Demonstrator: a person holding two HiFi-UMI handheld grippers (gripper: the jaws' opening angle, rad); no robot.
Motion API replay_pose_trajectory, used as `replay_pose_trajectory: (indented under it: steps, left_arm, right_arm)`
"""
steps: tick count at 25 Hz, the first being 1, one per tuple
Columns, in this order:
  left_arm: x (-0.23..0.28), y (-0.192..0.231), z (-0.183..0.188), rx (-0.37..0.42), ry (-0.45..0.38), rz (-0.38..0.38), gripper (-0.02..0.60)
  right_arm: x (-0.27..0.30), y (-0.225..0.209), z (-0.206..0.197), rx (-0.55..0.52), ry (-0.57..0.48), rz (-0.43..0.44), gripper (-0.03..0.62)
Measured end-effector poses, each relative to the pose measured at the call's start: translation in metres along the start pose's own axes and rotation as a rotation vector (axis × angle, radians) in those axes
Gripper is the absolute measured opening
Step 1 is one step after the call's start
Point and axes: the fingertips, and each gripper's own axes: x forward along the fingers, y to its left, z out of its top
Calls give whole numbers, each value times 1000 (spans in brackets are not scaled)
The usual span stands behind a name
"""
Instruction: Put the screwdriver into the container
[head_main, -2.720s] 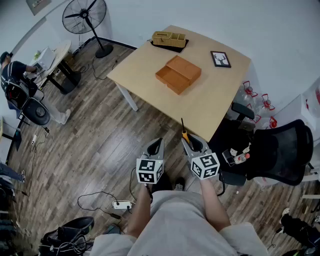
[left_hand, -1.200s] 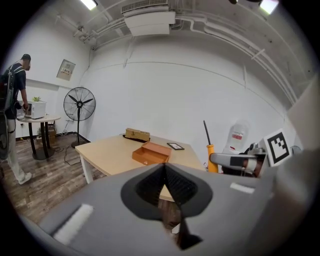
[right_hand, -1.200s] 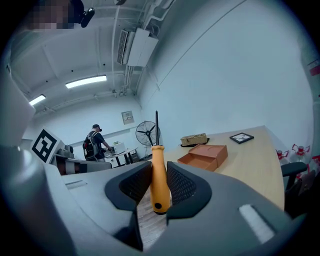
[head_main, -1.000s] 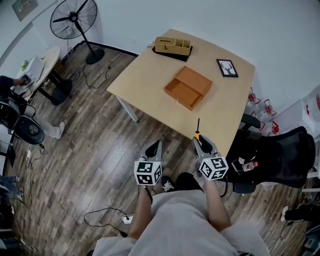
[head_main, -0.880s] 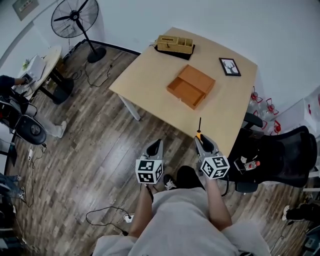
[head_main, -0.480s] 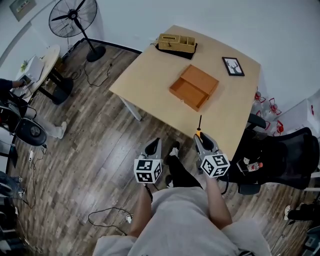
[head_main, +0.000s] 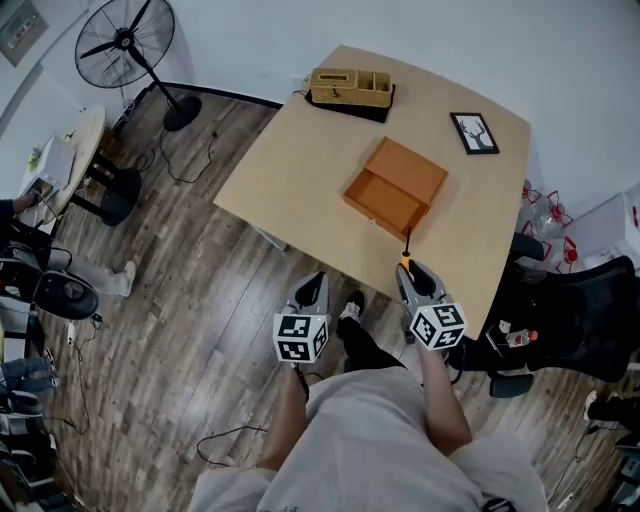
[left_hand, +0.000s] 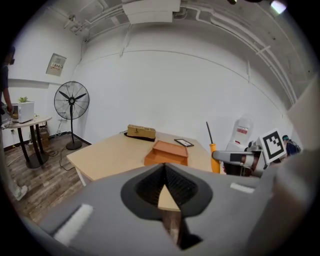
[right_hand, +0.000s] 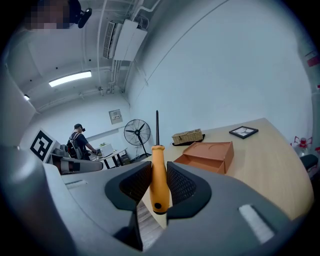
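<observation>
Right gripper view: right hand-held gripper (right_hand: 159, 169) pinched the screwdriver (right_hand: 158, 182), short of the container (right_hand: 207, 156); left hand-held gripper (left_hand: 164, 169) sat pressed together, empty; insertion not yet done.

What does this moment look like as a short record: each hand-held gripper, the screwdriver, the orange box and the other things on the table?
setting: person standing by a light wooden table
left hand-held gripper: jaws together, nothing between them
right hand-held gripper: shut on the screwdriver by its orange handle, dark shaft pointing away from the jaws
orange box: open on the table, nothing visible inside; screwdriver not yet in it
also on table: wicker basket, picture frame
</observation>
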Motion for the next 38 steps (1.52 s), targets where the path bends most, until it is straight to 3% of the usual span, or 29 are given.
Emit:
replay_pose_trajectory:
  steps: [9, 24, 33, 38]
  left_arm:
    - [71, 25, 69, 49, -20, -76, 55]
    - [177, 29, 102, 135, 59, -218, 55]
    - [205, 41, 108, 136, 94, -253, 55]
    - [222, 43, 112, 137, 101, -290, 55]
  right_arm:
    - [70, -23, 28, 7, 5, -39, 98]
    - [149, -68, 53, -64, 41, -66, 98]
    - [166, -86, 55, -243, 149, -51, 98]
    - [171, -96, 51, -282, 189, -65, 98]
